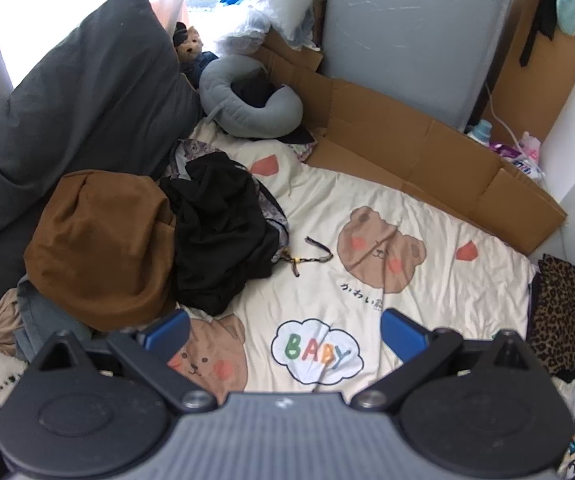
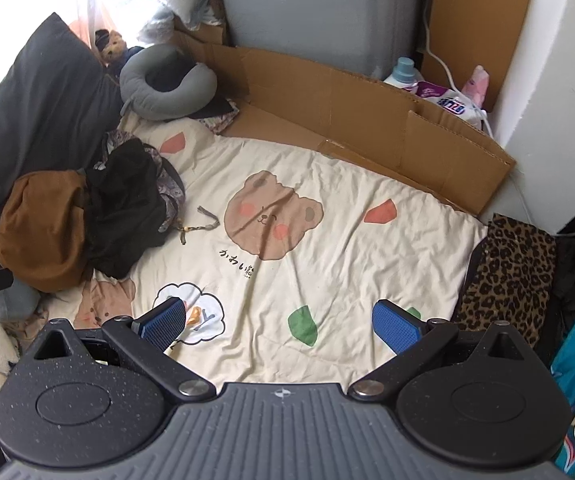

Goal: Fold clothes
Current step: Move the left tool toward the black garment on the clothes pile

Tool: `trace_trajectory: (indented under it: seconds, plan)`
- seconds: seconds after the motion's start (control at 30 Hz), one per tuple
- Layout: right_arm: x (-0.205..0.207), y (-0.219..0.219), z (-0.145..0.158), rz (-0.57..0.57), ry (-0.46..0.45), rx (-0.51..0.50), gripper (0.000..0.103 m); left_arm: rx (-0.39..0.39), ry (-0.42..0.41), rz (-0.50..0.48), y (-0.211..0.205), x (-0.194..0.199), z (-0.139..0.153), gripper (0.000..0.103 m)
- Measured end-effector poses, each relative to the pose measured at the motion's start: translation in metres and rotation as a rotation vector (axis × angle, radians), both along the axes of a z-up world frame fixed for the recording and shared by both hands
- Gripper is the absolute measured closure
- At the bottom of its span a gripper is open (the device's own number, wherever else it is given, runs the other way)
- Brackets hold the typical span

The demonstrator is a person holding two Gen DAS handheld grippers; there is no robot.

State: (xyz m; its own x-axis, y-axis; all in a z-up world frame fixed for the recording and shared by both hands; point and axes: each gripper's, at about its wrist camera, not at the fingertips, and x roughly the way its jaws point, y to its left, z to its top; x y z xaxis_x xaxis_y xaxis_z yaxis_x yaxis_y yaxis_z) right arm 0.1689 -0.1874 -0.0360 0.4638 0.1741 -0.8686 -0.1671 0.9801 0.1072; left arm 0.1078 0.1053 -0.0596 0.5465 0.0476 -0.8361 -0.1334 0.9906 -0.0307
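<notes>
Clothes heaped at the left edge of the bear-print sheet (image 2: 327,216), a brown garment (image 1: 99,248) nearest and a black garment (image 1: 219,232) against its right side, sit closer to the left gripper (image 1: 283,334) than the right gripper (image 2: 279,326), both spread empty, a braided cord (image 1: 307,258) just beside.

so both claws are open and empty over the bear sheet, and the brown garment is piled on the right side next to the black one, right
Not quite: the brown garment is piled on the left side, beside the black garment, as the left wrist view shows. The rest holds: the left claw and right claw are open and empty over the bear sheet.
</notes>
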Motion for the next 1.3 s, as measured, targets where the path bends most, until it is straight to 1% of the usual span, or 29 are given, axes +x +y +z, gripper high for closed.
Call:
trace_trajectory:
  seconds: [0.2, 0.37, 0.5, 0.7, 0.87, 1.1, 1.3]
  plan:
    - [0.019, 0.007, -0.02, 0.024, 0.015, -0.01, 0.001, -0.016, 0.0, 0.023, 0.012, 0.013, -0.014, 0.001]
    - [0.032, 0.013, -0.036, 0.045, 0.019, -0.022, 0.001, -0.012, -0.001, 0.032, 0.021, 0.025, -0.029, 0.001]
    - [0.042, 0.013, -0.052, 0.043, 0.025, -0.029, 0.001, -0.008, 0.002, 0.041, 0.026, 0.035, -0.042, 0.001]
    - [0.058, 0.008, -0.077, 0.038, 0.038, -0.026, 0.001, -0.013, -0.016, 0.052, 0.034, 0.05, -0.058, 0.001]
    - [0.068, 0.004, -0.095, 0.038, 0.032, -0.019, 0.001, -0.016, -0.033, 0.062, 0.04, 0.061, -0.072, 0.001]
    - [0.08, 0.001, -0.122, 0.038, 0.005, -0.001, 0.001, -0.023, -0.018, 0.07, 0.048, 0.075, -0.1, 0.001]
    - [0.09, -0.006, -0.15, 0.021, -0.012, 0.009, 0.001, -0.019, -0.016, 0.072, 0.054, 0.085, -0.125, 0.001]
